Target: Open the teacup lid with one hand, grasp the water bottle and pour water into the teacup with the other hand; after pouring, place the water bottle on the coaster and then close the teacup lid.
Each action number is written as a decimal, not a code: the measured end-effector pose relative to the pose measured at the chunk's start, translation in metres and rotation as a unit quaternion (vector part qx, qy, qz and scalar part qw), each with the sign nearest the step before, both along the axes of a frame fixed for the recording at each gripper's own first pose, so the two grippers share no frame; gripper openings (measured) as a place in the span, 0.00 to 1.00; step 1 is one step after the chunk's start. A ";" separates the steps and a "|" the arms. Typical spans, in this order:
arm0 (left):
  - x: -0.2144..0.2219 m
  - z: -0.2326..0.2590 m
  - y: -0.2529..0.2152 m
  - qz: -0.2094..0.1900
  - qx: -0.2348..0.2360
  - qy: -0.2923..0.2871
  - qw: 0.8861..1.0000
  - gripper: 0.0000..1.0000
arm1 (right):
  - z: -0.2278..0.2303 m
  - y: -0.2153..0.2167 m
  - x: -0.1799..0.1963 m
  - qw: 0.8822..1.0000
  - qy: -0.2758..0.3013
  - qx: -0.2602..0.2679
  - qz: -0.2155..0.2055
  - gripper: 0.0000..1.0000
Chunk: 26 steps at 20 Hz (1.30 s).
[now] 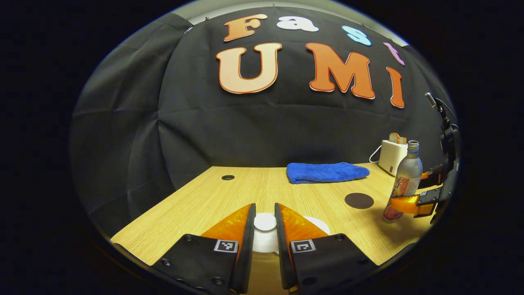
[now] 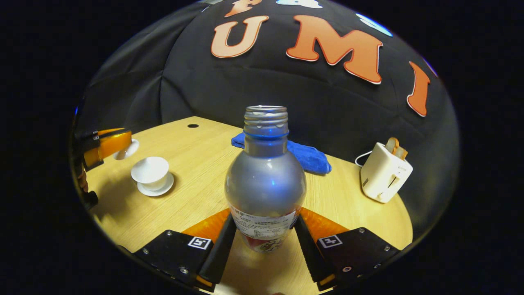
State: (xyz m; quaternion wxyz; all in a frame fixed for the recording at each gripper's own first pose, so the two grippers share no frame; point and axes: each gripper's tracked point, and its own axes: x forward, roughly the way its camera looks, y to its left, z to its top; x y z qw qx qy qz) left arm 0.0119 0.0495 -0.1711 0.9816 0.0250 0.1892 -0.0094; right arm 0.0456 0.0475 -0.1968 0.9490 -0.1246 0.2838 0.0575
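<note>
In the left gripper view the left hand-held gripper (image 1: 265, 223) has its two fingers closed on the knob of the white lid (image 1: 265, 222), one finger at each side; part of the lid's white body shows between and just beyond the fingers. In the right gripper view that same hand-held gripper sits at the far left edge, holding the lid raised above the worktop (image 2: 352, 205) and off to the side of the cup (image 2: 150, 172); the white cup stands uncovered on its white saucer (image 2: 157, 189), apart from the lid.

The right hand-held gripper (image 2: 265, 233) is clamped on the bottle (image 2: 265, 184), both fingers pressing on the labelled lower part; the bottle has no cap, its threaded mouth open at the top, and it stands close to upright, tipped slightly in the left gripper view; in that view its base looks just clear of the wood, though I cannot tell for sure. There too, the dark round coaster (image 1: 359, 200) lies flat on the worktop just beside the bottle, bare, between the bottle and the lid.

A folded blue towel (image 1: 326, 172) lies toward the back of the worktop; a white toaster (image 2: 385, 177) with bread in its slot stands at the far right, its cord trailing behind; a small dark round hole (image 1: 228, 177) marks the worktop's back left.
</note>
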 end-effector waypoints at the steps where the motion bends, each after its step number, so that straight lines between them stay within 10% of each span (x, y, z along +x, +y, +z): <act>1: -0.003 0.000 0.004 0.003 -0.003 0.001 1.000 0.33 | 0.002 -0.001 0.004 1.000 -0.002 -0.013 0.006 0.80; 13: -0.021 0.006 0.071 0.053 0.005 -0.005 0.999 0.33 | 0.040 0.018 0.043 0.983 -0.031 -0.166 0.073 0.78; 26: -0.044 -0.005 0.112 0.088 -0.001 0.002 0.996 0.33 | 0.038 0.062 0.057 0.930 -0.068 -0.323 0.163 0.78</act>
